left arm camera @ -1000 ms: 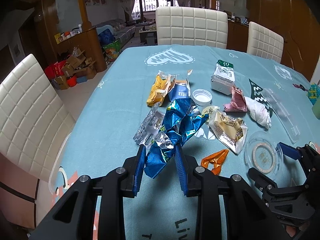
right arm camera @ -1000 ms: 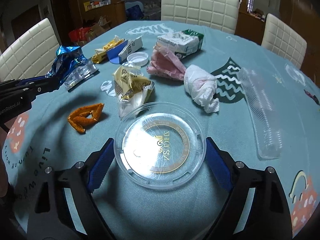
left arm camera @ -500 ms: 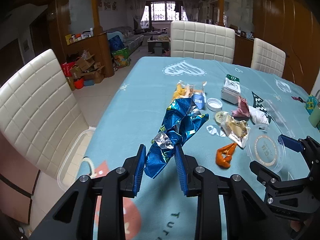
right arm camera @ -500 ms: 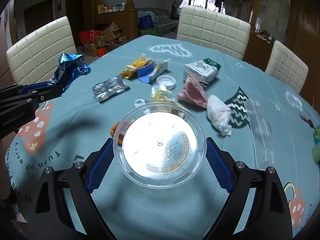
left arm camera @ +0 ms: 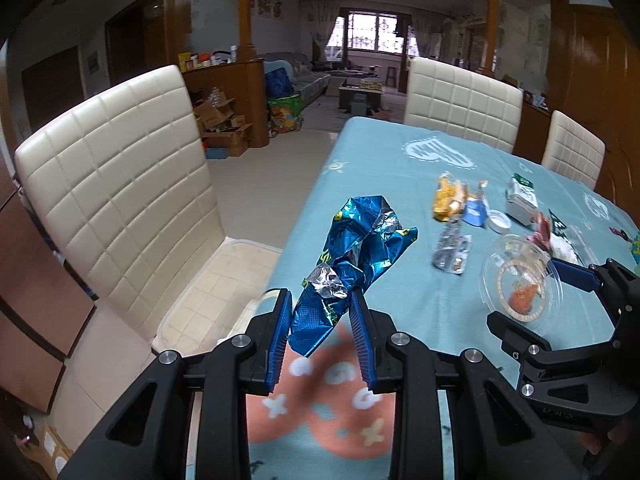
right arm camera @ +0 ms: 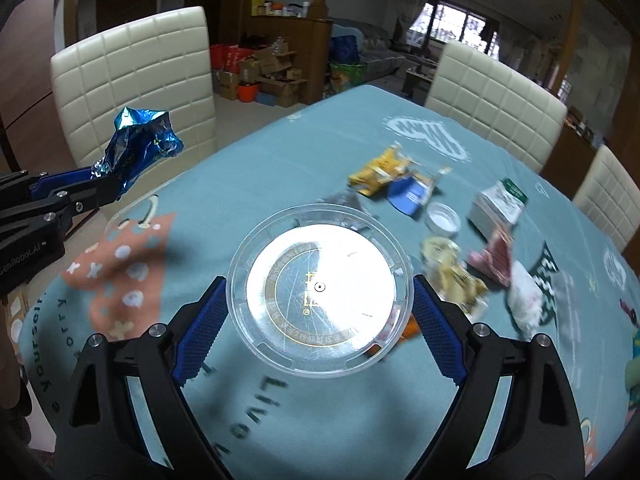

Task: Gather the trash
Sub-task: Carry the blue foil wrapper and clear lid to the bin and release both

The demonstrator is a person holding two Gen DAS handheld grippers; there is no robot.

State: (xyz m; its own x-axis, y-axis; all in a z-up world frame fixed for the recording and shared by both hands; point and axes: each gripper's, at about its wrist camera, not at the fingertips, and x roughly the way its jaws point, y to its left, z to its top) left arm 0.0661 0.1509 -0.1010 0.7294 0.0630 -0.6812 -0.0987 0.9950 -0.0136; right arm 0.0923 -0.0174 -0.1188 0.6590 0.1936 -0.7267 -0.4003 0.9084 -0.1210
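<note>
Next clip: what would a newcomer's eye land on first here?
Probably the crumpled blue foil wrapper, pinched in the left gripper and held above the table's near corner by the cream chair. Next, the clear round lid spanning the right gripper, glaring white. Beyond lies scattered trash on the teal tablecloth.

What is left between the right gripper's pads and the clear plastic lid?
Nothing visible: the right gripper already spans the clear plastic lid, with a blue pad against its rim on each side, lifted above the table.
</note>
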